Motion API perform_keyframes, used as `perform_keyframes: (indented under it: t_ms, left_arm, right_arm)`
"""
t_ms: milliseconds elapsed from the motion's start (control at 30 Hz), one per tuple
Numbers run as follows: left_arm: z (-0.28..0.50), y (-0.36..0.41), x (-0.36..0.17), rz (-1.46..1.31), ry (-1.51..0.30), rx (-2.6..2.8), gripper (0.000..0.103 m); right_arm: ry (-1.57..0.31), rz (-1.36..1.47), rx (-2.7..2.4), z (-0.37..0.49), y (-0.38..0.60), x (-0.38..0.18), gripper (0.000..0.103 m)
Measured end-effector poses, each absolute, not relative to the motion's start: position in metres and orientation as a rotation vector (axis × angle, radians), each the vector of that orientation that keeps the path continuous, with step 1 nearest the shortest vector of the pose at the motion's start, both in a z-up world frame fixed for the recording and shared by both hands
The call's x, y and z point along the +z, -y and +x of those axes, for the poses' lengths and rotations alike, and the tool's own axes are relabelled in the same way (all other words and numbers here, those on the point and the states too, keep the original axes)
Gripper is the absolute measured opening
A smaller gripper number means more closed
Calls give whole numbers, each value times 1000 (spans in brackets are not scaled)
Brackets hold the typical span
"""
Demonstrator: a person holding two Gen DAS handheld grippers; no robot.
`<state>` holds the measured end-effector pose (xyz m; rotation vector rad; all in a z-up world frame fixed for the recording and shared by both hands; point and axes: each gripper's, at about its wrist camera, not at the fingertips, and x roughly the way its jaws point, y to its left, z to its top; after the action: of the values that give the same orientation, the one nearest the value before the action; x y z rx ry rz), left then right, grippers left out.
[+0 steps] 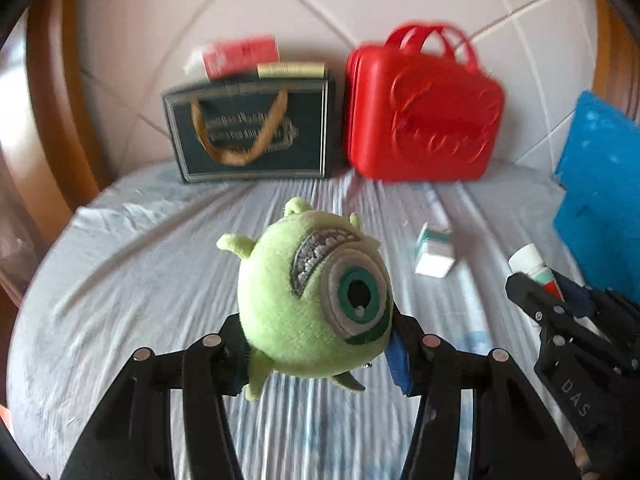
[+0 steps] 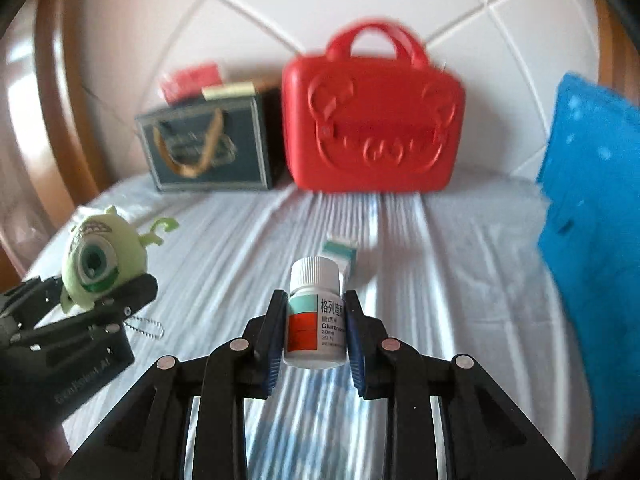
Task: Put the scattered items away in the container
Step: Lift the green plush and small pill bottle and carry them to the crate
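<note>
Ahead of both sets of fingers, well beyond the tips, two candidates stand against the headboard: the red case (image 2: 374, 120), shut with its handles up, and to its left the dark gift bag (image 2: 208, 148), whose top is open and already shows a red box and a pale packet. I judge the bag to be the container, since only it offers a mouth, so aim there.

Your left gripper (image 1: 320, 340) is clamped on the green one-eyed plush (image 1: 316, 296). The pads squeeze its lower half, so most of the body bulges above the fingertips and a leg dangles below. It is soft and will not slip, but its ball chain, seen from the right wrist, trails beneath the fingers. Carry it high enough that the chain clears the bag's rim.

Your right gripper (image 2: 314, 328) is closed on the white pill bottle (image 2: 314, 316), upright between the blue pads (image 2: 354, 344), which bear on the label with the cap standing above them. Smooth plastic can twist, so keep the bottle upright and the squeeze steady until it is over the opening.

The bag's mouth is narrow, so bring one hand in at a time. Lower each item inside before you release it.

Just past the bottle, a small teal-and-white carton (image 2: 342, 256) lies on the sheet, left for the next trip.
</note>
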<state>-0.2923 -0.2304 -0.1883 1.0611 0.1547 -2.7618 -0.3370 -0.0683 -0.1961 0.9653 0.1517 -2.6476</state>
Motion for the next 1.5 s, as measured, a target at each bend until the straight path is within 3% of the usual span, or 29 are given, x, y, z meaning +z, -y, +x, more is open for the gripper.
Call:
perform_keyframes:
  t_ms: [400,867,1200,1500]
  left_arm:
    - [-181,145,-57,736,-126,-2794,52]
    - [-146,-7,-2,622,-54,-3157,52]
    - [-170,-196,18,590,-31,-3344,52]
    - [-212,-332,-4,888,78,-3270,52]
  right_arm:
    - [-151,583,-2678,-241,-14,-55,27]
    - [-113,437,-3027,-151,-180,17,27]
    - [-106,498,-3201,-142,-373,21,27]
    - [-138,742,-3075,-194,-487,-16,27]
